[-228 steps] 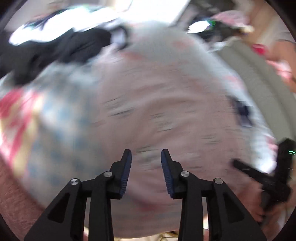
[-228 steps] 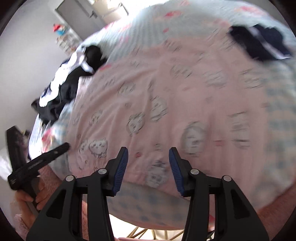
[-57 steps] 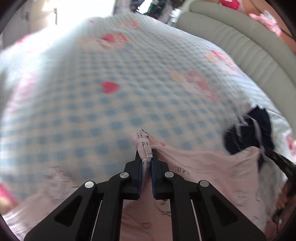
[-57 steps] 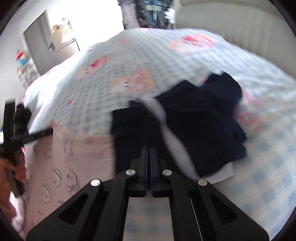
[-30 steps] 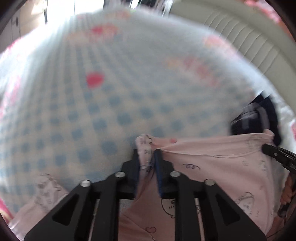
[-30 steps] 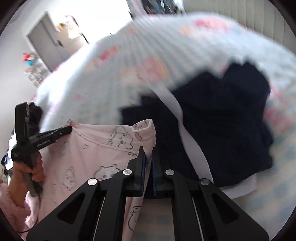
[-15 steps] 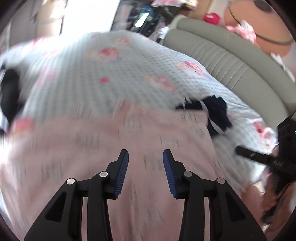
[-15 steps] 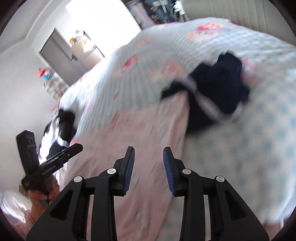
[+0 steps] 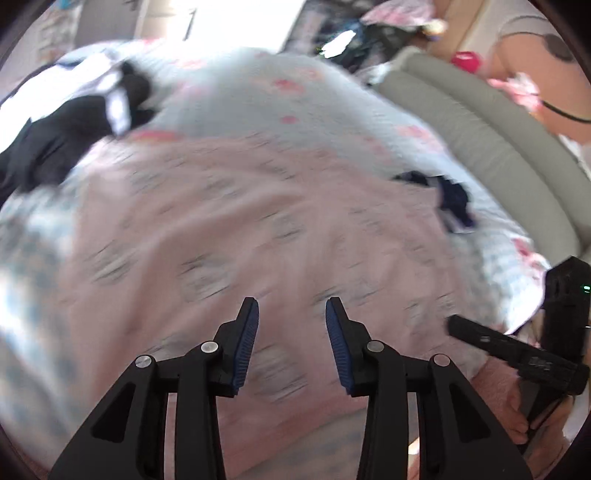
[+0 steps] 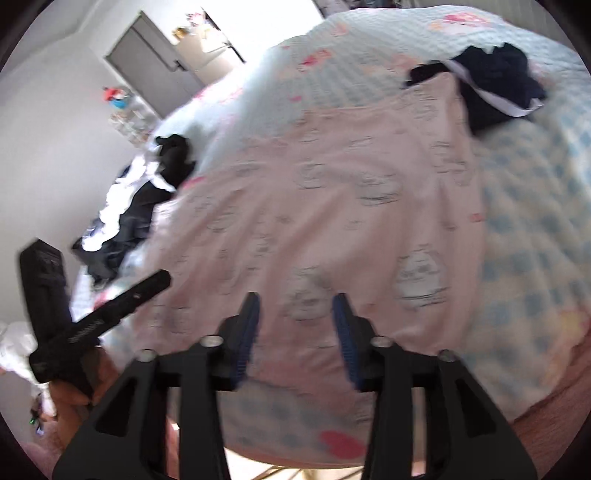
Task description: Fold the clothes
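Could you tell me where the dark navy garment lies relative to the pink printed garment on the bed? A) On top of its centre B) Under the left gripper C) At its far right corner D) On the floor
C: in the right wrist view the dark navy garment sits at the far right corner of the pink printed garment spread on the bed.

Bright daylight floods in from a blown-out white opening (image 9: 236,26) beyond the bed's far edge. Motion blur smears the pale pink cartoon-print cotton garment (image 9: 258,229) in both views. Fisheye curvature bends the edges into black corners.
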Motion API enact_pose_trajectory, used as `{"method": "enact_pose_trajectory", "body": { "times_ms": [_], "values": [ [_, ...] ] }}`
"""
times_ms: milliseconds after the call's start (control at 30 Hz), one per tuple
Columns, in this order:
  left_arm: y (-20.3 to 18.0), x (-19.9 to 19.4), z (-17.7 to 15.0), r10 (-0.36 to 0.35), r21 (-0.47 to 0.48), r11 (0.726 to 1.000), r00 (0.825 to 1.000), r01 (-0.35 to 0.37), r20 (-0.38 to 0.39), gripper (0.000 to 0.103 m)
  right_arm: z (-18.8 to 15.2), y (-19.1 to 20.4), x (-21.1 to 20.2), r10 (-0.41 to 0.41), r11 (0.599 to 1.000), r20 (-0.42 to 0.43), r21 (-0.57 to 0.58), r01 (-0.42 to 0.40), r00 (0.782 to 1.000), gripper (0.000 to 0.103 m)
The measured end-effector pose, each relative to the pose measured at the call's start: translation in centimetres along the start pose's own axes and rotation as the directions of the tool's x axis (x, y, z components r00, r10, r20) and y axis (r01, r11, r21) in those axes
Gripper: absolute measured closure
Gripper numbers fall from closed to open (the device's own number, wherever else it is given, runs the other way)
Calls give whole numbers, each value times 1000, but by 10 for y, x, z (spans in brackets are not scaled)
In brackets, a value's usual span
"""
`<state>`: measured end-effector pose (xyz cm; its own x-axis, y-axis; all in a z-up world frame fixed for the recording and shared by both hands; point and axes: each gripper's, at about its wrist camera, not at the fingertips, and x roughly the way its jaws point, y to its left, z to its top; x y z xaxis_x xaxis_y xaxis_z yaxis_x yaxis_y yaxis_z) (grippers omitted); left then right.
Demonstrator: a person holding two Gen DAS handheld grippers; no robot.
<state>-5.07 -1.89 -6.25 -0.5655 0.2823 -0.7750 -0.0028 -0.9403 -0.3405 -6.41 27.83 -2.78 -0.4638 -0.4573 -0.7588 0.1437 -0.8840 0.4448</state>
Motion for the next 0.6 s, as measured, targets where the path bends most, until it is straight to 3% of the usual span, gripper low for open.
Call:
{"method": "enact_pose_trajectory", "body": {
  "times_ms": [67, 100, 167, 200, 267, 333, 400, 467, 567, 600],
  "values": [
    [24, -2, -13, 56, -58, 997, 997, -59, -53, 65, -7, 4, 18, -55, 998, -63, -19, 54, 996, 54],
    [33, -11, -19, 40, -97, 994, 998, -45, -51, 65, -9, 5, 23, -75, 997, -81, -24, 74, 994, 56],
    [48, -42, -28, -75, -182, 980, 996, 83, 54, 65, -12, 7, 23, -81, 996, -82, -36, 78, 993, 57],
    [50, -56, -31, -92, -194, 975, 990, 112, 108, 63, -13, 8, 23, -83, 996, -83, -41, 80, 993, 57],
    [51, -57, -32, -41, -180, 982, 993, 60, 107, 63, -15, 10, 23, -88, 995, -84, -53, 84, 993, 57],
    [52, -36, -34, 18, -183, 983, 1000, -15, 15, 65, -17, 12, 23, -94, 994, -84, -64, 88, 992, 57],
    [59, -16, -42, 74, -205, 974, 992, -93, -98, 66, -20, 14, 23, -99, 993, -85, -76, 92, 991, 57],
    [62, -15, -51, 139, -192, 967, 978, -169, -157, 75, -22, 16, 23, -104, 992, -86, -87, 96, 991, 59],
    [64, -33, -48, 194, -210, 952, 969, -223, -150, 77, -23, 17, 17, -90, 992, -70, -98, 83, 993, 57],
    [57, -40, -44, 183, -203, 958, 976, -203, -114, 77, -19, 11, 6, -70, 995, -38, -79, 67, 997, 55]
  ]
}}
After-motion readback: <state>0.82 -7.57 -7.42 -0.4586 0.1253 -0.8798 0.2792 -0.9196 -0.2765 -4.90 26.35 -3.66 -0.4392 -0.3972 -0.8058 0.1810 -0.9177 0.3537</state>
